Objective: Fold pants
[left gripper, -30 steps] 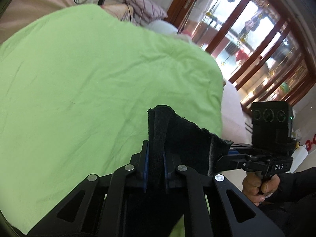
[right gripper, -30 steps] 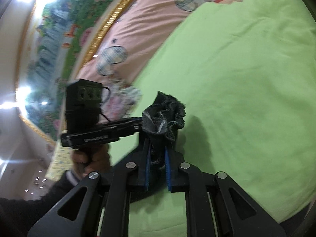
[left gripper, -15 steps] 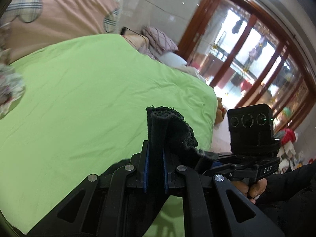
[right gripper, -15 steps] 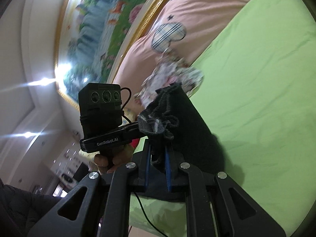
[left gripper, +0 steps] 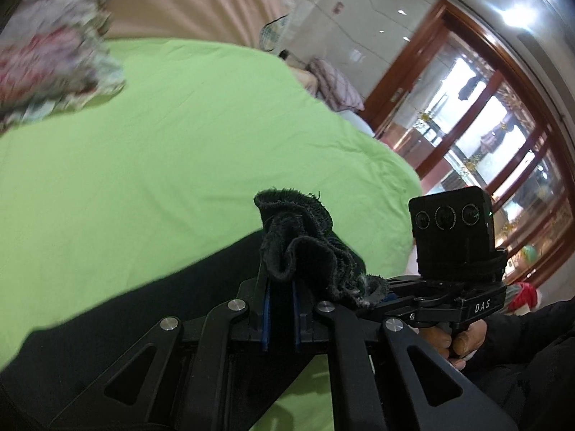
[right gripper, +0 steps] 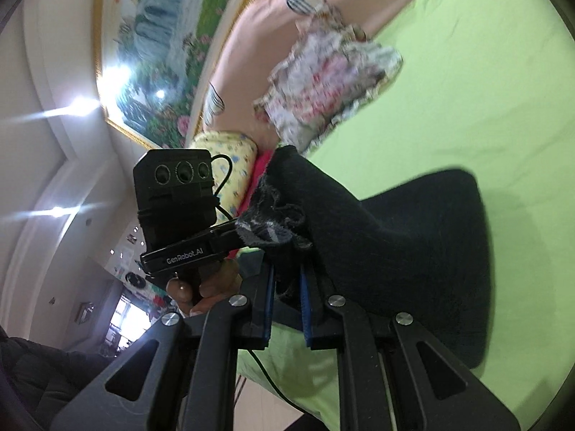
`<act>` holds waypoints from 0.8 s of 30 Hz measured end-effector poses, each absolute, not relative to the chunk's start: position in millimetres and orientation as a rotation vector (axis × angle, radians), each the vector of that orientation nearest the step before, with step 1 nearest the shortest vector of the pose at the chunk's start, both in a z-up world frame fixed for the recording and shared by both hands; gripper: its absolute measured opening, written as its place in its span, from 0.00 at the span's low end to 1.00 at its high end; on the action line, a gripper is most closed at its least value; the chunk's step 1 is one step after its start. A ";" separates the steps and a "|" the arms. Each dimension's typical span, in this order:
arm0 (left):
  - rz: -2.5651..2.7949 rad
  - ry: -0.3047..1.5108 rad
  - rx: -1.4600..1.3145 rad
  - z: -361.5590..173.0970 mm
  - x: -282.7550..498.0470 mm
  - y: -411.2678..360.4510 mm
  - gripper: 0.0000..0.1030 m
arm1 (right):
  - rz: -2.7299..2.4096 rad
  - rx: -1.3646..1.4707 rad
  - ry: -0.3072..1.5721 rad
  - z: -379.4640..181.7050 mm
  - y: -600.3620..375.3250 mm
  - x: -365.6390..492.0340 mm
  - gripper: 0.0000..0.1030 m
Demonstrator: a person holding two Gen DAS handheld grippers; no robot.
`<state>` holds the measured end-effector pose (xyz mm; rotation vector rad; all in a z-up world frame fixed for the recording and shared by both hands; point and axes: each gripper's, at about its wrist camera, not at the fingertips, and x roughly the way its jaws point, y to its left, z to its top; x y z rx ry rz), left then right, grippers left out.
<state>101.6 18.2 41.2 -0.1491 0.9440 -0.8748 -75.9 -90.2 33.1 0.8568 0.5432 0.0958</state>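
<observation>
The black pants (left gripper: 143, 291) hang over the green bed cover (left gripper: 172, 143). My left gripper (left gripper: 280, 283) is shut on a bunched, frayed edge of the pants (left gripper: 298, 237). My right gripper (right gripper: 287, 280) is shut on another bunched edge of the pants (right gripper: 406, 237), whose cloth spreads out to the right over the cover (right gripper: 467, 89). The two grippers are close, side by side; each shows in the other's view, the right one (left gripper: 452, 251) and the left one (right gripper: 179, 208). Both hold the cloth lifted above the bed.
A floral pillow (left gripper: 54, 68) lies at the head of the bed, also in the right wrist view (right gripper: 323, 86). A pink quilt (left gripper: 201, 3) is behind it. Wooden glass doors (left gripper: 485, 125) stand to the right. A framed painting (right gripper: 169, 46) hangs on the wall.
Both grippers have swung toward the head of the bed with the pants in them. More black cloth now spreads over the green cover. The floral pillow has come into view.
</observation>
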 end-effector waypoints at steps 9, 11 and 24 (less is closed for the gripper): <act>-0.795 1.022 -0.209 -8.3 100.1 37.2 0.05 | 0.043 0.851 0.707 -5.2 -80.5 -54.8 0.14; -0.775 1.035 -0.225 -14.5 99.2 42.0 0.06 | 0.026 0.817 0.739 -6.1 -76.7 -51.0 0.16; -0.663 1.008 -0.318 -23.7 72.9 94.9 0.06 | 0.027 0.686 0.839 -4.6 -51.8 -28.8 0.46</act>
